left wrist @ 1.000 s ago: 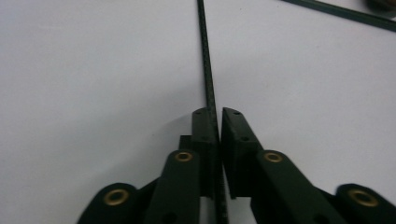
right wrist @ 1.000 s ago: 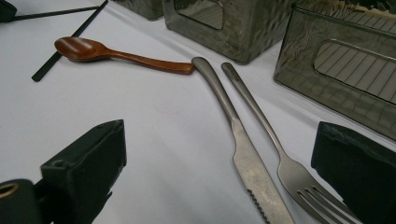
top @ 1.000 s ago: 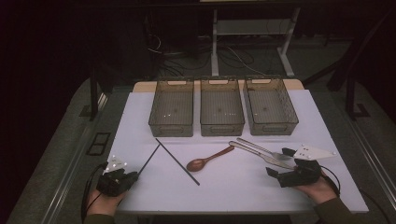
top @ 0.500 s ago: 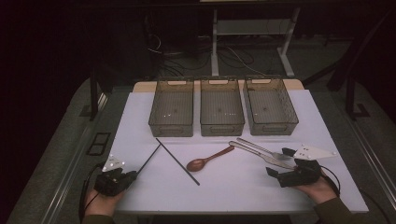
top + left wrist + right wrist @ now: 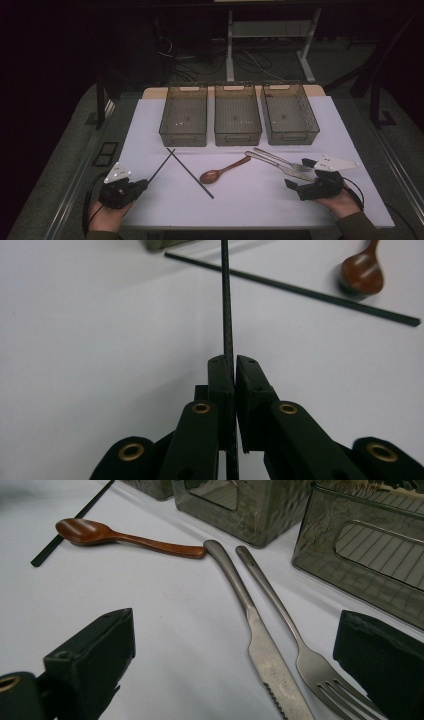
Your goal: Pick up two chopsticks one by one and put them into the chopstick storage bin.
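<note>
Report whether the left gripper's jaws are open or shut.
Shut. In the left gripper view the left gripper has both pads pressed against a thin black chopstick that runs straight out between them; the second chopstick lies free on the table.

Left gripper [image 5: 141, 184] pinched closed, right gripper [image 5: 300, 174] wide apart

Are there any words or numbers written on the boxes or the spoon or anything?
None: no words, numbers or signs can be read anywhere. The three bins, wooden spoon, knife, fork and black chopsticks carry no lettering that shows, and the white table cover is blank.
</note>
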Demonstrator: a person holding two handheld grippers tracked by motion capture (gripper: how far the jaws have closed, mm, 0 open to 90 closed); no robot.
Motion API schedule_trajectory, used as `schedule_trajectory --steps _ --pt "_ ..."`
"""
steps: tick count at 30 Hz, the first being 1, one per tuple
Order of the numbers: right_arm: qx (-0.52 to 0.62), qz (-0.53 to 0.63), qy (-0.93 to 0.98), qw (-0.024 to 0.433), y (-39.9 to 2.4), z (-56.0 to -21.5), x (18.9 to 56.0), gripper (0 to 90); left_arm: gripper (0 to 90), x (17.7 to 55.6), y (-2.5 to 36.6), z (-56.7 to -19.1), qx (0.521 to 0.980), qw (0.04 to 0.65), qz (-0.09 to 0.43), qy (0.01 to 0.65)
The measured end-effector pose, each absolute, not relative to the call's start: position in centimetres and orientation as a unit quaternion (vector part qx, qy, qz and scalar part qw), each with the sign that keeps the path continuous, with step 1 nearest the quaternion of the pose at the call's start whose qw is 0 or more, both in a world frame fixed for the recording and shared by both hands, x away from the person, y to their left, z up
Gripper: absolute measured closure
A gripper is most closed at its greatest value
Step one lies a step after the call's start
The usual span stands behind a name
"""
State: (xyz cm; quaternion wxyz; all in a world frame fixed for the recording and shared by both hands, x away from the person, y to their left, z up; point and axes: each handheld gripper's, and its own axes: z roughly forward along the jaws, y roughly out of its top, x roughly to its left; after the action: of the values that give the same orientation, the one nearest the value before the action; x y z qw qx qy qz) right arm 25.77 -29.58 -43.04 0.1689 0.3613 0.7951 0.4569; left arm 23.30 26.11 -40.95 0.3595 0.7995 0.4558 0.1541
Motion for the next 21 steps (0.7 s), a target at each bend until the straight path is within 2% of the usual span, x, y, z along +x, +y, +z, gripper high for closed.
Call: schedule_trajectory --steps 21 --pt "0.368 0.49 0.777 0.144 -30.3 -43.6 25.0 2.5 84.9 25.4 24.5 -39.7 0.803 0.391 0.153 0.423"
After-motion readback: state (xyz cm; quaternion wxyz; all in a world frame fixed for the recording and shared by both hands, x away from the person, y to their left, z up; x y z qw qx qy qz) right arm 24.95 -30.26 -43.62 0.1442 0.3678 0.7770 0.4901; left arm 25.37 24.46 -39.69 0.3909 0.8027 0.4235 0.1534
